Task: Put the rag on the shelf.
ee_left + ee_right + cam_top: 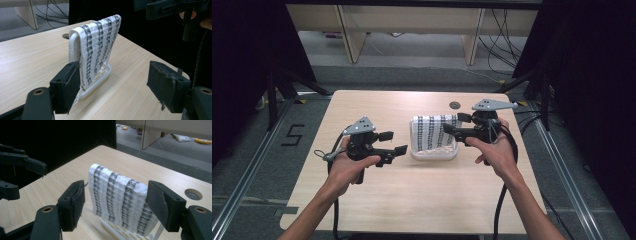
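A: Wooden table (pixel 377 200), seen from above. White rack (pixel 433 152) standing near the middle; patterned cloth (pixel 434 131), white with dark stripes, draped over its upright rail.

B: Left gripper (pixel 396 143) held just left of the rack, jaws wide, nothing between them. Right gripper (pixel 451 125) raised at the cloth's upper right edge, jaws likewise wide and empty.

A: Confirmed in the right gripper view: cloth (pixel 120 200) framed between the two pads, untouched. In the left gripper view: cloth (pixel 100 50) hanging close by the left pad, rack base (pixel 98 77) beneath it.

B: Probable hazards. Light rack, likely to tip or slide if the cloth is pulled sideways rather than lifted clear of the rail.

A: Also: a pinch taken too low, catching rail together with fabric. A one-sided grasp, letting the free half slip off and bunch in the rack base.
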A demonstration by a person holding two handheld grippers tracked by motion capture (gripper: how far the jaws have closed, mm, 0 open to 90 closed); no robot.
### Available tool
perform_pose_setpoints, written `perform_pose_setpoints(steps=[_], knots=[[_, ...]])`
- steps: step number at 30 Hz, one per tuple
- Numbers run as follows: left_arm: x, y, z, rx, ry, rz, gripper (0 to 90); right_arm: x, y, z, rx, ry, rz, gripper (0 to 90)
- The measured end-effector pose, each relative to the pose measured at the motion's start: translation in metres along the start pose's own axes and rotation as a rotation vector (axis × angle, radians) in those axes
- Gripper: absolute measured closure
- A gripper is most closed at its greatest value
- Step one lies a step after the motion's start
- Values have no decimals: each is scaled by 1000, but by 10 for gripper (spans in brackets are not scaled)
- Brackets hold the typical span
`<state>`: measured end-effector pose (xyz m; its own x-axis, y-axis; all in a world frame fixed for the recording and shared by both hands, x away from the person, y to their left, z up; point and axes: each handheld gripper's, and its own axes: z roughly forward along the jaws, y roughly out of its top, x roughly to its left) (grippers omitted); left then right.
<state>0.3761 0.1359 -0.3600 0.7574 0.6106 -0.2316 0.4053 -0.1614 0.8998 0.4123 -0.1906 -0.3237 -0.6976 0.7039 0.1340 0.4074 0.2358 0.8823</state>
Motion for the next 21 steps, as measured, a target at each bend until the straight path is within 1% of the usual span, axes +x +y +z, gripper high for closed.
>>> perform_pose_setpoints(steps=[1,2,4,5,6,7,8,9,10,11,13,14,15,18,19,20,21], knots=[[0,-2,-1,4,-1,6,258,0,-2,0,-2,5,-9,324],[0,-2,-1,4,-1,6,258,2,-3,0,-8,8,0,323],[1,-4,-1,0,-6,-4,258,1,-4,0,-12,7,-8,323],[1,-5,-2,3,-1,-5,257,4,-7,-1,-5,3,1,321],[2,-7,-3,7,1,-5,255,3,-7,-1,-1,10,-14,317],[2,-8,-3,3,-2,-10,248,4,-9,-1,-2,8,-1,308],[2,-8,-3,3,-2,-10,235,4,-9,-1,-2,8,-1,308],[2,-10,-4,8,4,-18,227,6,-10,-1,5,22,19,295],[2,-10,-4,8,4,-18,219,6,-10,-1,5,22,19,295],[2,-12,-4,11,10,-19,212,6,-12,-2,7,6,0,263],[3,-14,-5,11,12,-18,204,7,-14,-2,-1,12,0,253],[3,-14,-5,11,12,-18,202,8,-14,-3,4,2,-1,251],[3,-16,-6,11,16,-21,198,7,-15,-2,-10,12,-13,245],[3,-18,-7,13,18,-13,193,8,-17,-3,-11,13,-14,235],[3,-20,-7,14,7,-10,192,9,-18,-5,-3,9,-12,237],[2,-22,-7,17,14,-12,192,10,-19,-5,-6,11,0,237],[2,-23,-8,21,17,-9,192,9,-21,-4,-21,22,-12,239]])
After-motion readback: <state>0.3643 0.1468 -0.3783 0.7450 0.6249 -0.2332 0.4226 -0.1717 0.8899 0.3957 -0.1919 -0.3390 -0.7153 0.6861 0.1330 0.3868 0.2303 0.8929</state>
